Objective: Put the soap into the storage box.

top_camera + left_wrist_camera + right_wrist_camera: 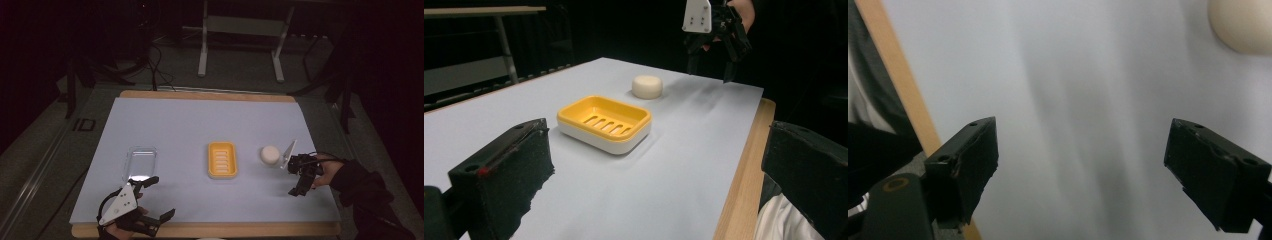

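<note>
- Nearest the high camera, at about 7 o'clock on the table, the left gripper [159,197] rests in a hand at the front wooden edge, its two black jaws spread wide with nothing between them.
- Just beyond it, at about 9 o'clock from the table's centre, lies a clear plastic rectangular lid [140,162]; it is faint in the dim light, so its exact shape is hard to judge.
- At the centre sits a yellow slotted soap dish on a white base [222,159], open side up.
- A round cream-white bar of soap [270,154] lies at 3 o'clock from the dish, apart from it, directly on the pale blue table cover [200,120].
- The right gripper [299,186] hovers at about 4 o'clock from the soap, near it but not touching; its jaws stand fairly wide over bare cover, holding nothing.
- In the right gripper view the soap [1243,25] shows at 1 o'clock, well outside the jaws.
</note>
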A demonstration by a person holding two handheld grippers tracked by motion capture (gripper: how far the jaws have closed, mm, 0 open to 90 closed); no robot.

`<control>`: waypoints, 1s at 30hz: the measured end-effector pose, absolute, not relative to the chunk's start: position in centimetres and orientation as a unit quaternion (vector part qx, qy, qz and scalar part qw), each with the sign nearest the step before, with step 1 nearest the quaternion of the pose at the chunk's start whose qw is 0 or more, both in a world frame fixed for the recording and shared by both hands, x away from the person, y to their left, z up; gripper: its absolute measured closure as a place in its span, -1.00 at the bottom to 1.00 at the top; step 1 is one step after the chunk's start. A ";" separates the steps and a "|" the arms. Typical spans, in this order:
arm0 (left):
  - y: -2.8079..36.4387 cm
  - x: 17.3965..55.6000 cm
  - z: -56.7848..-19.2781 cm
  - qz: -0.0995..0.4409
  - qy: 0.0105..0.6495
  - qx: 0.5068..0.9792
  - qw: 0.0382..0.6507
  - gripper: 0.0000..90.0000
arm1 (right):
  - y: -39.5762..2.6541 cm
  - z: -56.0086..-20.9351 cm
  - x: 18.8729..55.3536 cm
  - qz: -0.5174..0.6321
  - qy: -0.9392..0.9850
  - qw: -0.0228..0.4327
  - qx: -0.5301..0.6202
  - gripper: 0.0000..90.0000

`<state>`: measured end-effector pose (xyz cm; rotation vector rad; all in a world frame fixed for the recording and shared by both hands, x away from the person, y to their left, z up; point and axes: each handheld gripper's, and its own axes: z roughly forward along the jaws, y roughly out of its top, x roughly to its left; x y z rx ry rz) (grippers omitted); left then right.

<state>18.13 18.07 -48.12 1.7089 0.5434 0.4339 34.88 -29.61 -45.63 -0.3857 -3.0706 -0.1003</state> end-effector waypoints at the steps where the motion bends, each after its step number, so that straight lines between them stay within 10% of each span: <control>1: 18.1 18.1 -48.1 0.187 0.235 0.738 0.604 -1.00 | -29.8 -45.7 35.0 -0.033 -0.992 0.022 -0.122 -0.69; 30: 18.0 18.2 -48.2 0.183 0.232 0.740 0.605 -1.00 | -31.0 -45.8 39.8 -0.093 -0.987 -0.028 -0.124 -0.68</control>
